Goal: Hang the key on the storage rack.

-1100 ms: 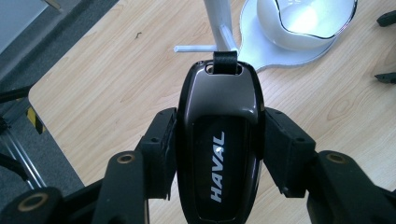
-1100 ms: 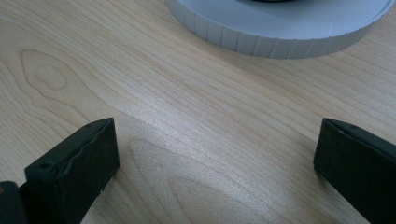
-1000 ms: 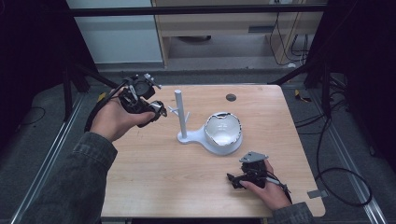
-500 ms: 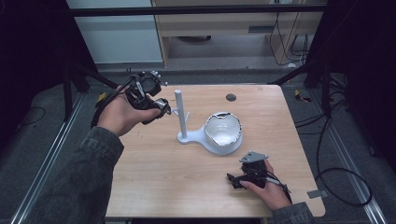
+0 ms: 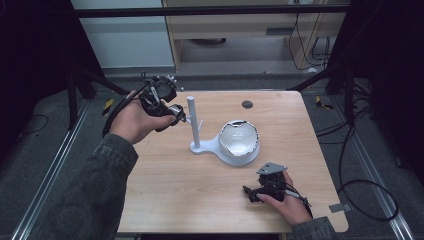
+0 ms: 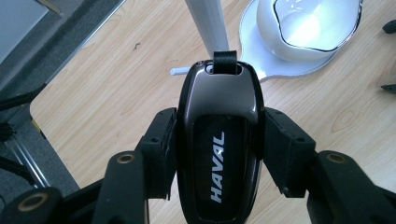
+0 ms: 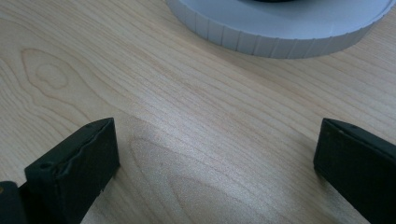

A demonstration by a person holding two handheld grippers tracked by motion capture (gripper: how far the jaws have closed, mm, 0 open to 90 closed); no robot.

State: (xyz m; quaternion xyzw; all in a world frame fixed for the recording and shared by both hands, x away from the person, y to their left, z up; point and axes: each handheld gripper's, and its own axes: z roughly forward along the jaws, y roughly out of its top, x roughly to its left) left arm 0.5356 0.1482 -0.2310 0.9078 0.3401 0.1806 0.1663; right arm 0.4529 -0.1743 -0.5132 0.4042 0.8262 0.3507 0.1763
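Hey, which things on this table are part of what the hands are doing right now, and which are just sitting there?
In the job:
- Haval car key fob, clamped in the left gripper
- white stand with post and peg, which the fob's loop nears

Lying about:
- white bowl on the stand's base
- right gripper, open, resting on the wooden table
- dark disc

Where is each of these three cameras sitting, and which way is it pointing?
High view: above the person's side, facing forward and down on the table; both forearms enter from below.
Left gripper view: on the left tongs, looking along jaws clamping a key fob.
Right gripper view: on the right tongs, low over the wood, jaws apart.
All share the white stand.
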